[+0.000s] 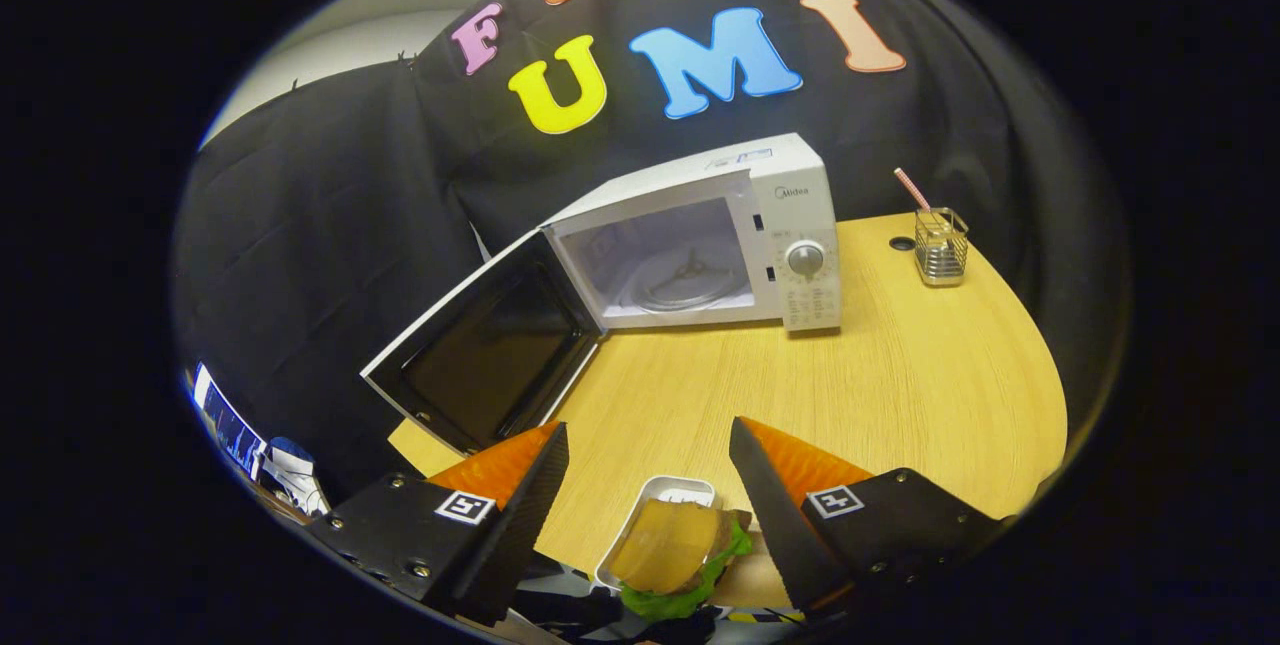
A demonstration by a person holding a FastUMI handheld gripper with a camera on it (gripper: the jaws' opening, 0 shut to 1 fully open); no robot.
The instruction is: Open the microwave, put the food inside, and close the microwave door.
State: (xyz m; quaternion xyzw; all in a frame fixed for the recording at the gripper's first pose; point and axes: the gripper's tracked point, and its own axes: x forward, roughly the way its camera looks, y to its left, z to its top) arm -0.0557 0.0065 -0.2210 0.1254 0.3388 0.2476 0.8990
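- We are holding our gripper (pixel 648 440) with its fingers wide apart, gripping nothing.
- The food (pixel 672 550) is sitting in a small white tray (pixel 650 497) at the near edge of the table (pixel 900 375), between our fingers and a bit below them.
- The microwave (pixel 700 245) is standing at the far edge, its door (pixel 480 355) hanging open.
- We are guessing the food is light and squishy, so we are thinking the stiff tray rim is the best place to hold.

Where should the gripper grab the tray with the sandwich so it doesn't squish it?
Probably by the tray's two long rims, coming from above and closing sideways. It lies lengthwise between the open fingers, and the sandwich is soft and leafy, so the stiff rim is the safer hold.
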